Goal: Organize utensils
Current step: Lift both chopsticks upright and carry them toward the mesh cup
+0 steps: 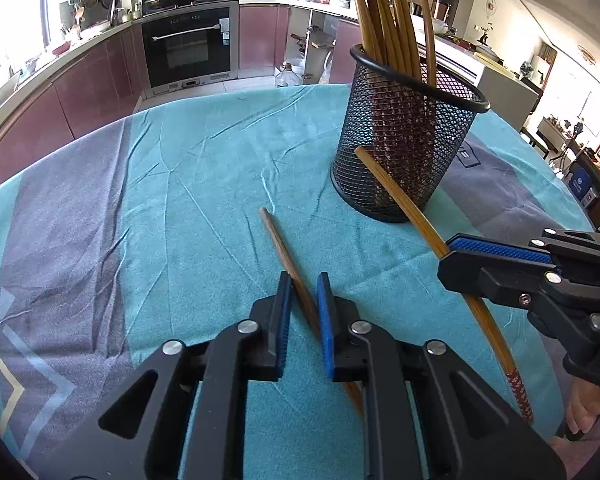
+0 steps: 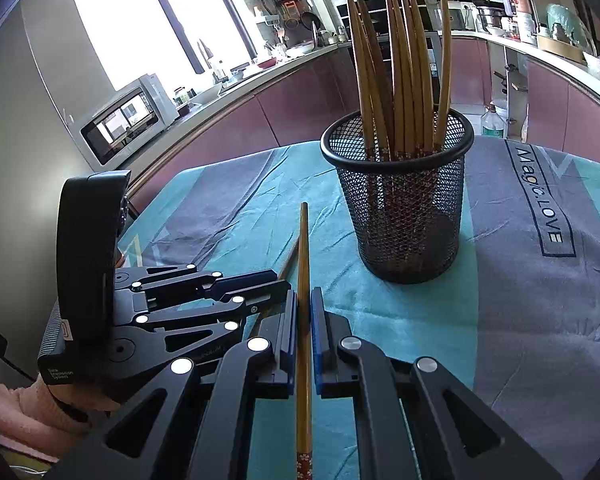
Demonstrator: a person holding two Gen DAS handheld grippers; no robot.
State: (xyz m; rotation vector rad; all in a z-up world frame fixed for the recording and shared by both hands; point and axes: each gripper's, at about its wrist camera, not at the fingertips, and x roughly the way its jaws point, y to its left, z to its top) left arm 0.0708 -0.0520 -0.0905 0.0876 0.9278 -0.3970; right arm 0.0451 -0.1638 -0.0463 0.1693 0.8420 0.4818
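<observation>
Bamboo chopsticks (image 2: 396, 76) upright in mesh holder (image 2: 404, 216) — two outside.

A wrinkled, matt cloth (image 1: 204, 184) in teal and grey, with a soft woven look, is spread over the counter. At the upper right of the frame a holder (image 1: 404, 140) of black wire mesh is seen, finished with a smooth, slightly glossy rim. The chopsticks (image 2: 400, 76) in it look like smooth, light brown wood or bamboo, some with patterned red ends. The left claw (image 1: 304, 308) and right claw (image 2: 304, 328) are made of matt black plastic with shiny metal rivets, and their fingers are faced with ribbed blue pads (image 1: 326, 320).
</observation>
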